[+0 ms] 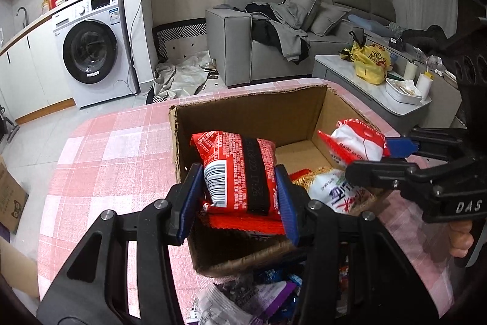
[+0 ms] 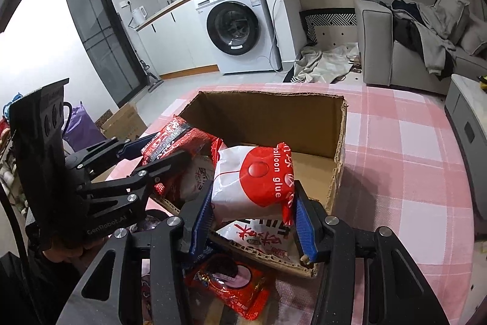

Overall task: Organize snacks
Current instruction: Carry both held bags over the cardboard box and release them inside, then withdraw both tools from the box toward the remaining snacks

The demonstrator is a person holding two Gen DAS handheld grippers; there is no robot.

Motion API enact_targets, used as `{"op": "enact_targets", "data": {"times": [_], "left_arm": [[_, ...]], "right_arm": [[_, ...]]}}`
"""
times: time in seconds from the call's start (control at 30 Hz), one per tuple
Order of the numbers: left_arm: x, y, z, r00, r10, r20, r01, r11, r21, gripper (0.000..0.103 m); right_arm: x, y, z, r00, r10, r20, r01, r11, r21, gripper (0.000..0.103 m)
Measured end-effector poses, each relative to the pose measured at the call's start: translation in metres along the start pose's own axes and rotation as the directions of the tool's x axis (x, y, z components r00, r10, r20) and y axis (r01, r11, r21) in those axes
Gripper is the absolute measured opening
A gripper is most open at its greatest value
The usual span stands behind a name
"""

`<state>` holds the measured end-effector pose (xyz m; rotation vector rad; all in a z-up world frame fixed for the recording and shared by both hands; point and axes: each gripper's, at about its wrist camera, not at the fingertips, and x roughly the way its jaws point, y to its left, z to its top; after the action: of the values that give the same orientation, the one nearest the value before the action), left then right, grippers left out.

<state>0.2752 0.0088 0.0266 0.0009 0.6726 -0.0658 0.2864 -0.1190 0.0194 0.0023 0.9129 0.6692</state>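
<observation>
An open cardboard box (image 1: 252, 111) (image 2: 268, 114) stands on the pink checked table. My left gripper (image 1: 239, 200) is shut on a red snack packet (image 1: 240, 169) with a barcode, held over the box's near left part; it shows in the right wrist view (image 2: 170, 139) too. My right gripper (image 2: 254, 212) is shut on a white and red packet (image 2: 255, 181), held over the box's near right side, also seen in the left wrist view (image 1: 356, 142). A white packet with Chinese print (image 1: 331, 188) (image 2: 261, 236) lies in the box below.
Loose snack packets lie on the table in front of the box (image 1: 258, 294) (image 2: 231, 285). The pink checked tablecloth (image 1: 115, 148) (image 2: 404, 160) spreads around it. A washing machine (image 1: 91, 44), grey sofa (image 1: 274, 32) and side table (image 1: 380, 87) stand beyond.
</observation>
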Motion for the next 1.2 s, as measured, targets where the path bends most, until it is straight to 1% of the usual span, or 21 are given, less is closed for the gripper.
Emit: {"op": "enact_targets", "data": {"times": [0.07,0.13,0.23,0.27,0.3,0.37,0.4,0.43,0.5,0.57,0.6,0.63,0.73,0.87,1.0,1.2], "left_arm": [[0.002,-0.002,0.004,1.0,0.004,0.0,-0.004,1.0,-0.002,0.044],[0.004,-0.003,0.007,1.0,0.007,-0.001,-0.007,1.0,-0.005,0.044],[0.0,-0.003,0.009,1.0,0.011,0.014,-0.011,1.0,-0.009,0.044],[-0.004,-0.003,0.008,1.0,0.007,0.016,-0.007,1.0,-0.009,0.044],[-0.007,-0.002,0.008,1.0,0.0,0.018,0.0,1.0,-0.007,0.047],[-0.014,-0.004,0.008,1.0,-0.004,0.025,0.004,1.0,-0.004,0.06],[-0.019,-0.004,0.008,0.999,0.001,0.034,0.0,1.0,-0.002,0.071],[-0.023,-0.005,0.008,0.999,0.008,0.044,-0.008,1.0,0.0,0.078],[-0.034,-0.006,0.008,0.998,0.011,0.06,-0.011,1.0,0.003,0.082],[-0.043,-0.007,0.008,0.998,0.006,0.057,-0.006,1.0,-0.001,0.087],[-0.047,-0.007,0.007,0.999,0.009,0.053,-0.009,1.0,-0.006,0.093],[-0.052,-0.008,0.005,0.999,0.011,0.052,-0.01,1.0,-0.008,0.103],[-0.073,-0.008,-0.004,0.997,0.018,0.074,-0.018,1.0,-0.006,0.103],[-0.096,-0.001,-0.019,0.997,0.031,0.075,-0.03,0.999,-0.017,0.103],[-0.116,0.008,-0.035,0.996,0.046,0.08,-0.045,0.999,-0.02,0.103],[-0.138,0.024,-0.06,0.996,0.059,0.067,-0.056,0.997,-0.048,0.103]], "right_arm": [[0.002,0.004,0.002,1.0,-0.031,-0.001,0.031,0.999,-0.016,0.05],[0.004,0.007,0.004,0.999,-0.038,-0.001,0.038,0.999,-0.015,0.051],[0.0,0.015,0.004,0.998,-0.055,0.022,0.056,0.998,-0.038,0.061],[-0.004,0.018,0.004,0.997,-0.062,0.035,0.063,0.997,-0.054,0.062],[-0.007,0.02,0.004,0.997,-0.064,0.044,0.067,0.996,-0.065,0.063],[-0.015,0.024,0.003,0.996,-0.069,0.062,0.074,0.994,-0.077,0.07],[-0.02,0.026,0.002,0.995,-0.071,0.072,0.076,0.994,-0.08,0.073],[-0.023,0.028,0.001,0.994,-0.072,0.08,0.079,0.993,-0.083,0.077],[-0.033,0.031,-0.001,0.992,-0.071,0.104,0.081,0.993,-0.091,0.083],[-0.042,0.035,-0.004,0.989,-0.082,0.122,0.093,0.991,-0.091,0.092],[-0.045,0.036,-0.006,0.988,-0.087,0.124,0.098,0.991,-0.086,0.094],[-0.048,0.037,-0.007,0.988,-0.088,0.125,0.099,0.992,-0.082,0.097],[-0.056,0.039,-0.013,0.986,-0.107,0.13,0.117,0.99,-0.074,0.103],[-0.065,0.039,-0.023,0.984,-0.133,0.119,0.141,0.988,-0.056,0.103],[-0.074,0.037,-0.037,0.98,-0.147,0.136,0.155,0.987,-0.047,0.103],[-0.083,0.032,-0.054,0.98,-0.152,0.125,0.154,0.988,-0.002,0.103]]}}
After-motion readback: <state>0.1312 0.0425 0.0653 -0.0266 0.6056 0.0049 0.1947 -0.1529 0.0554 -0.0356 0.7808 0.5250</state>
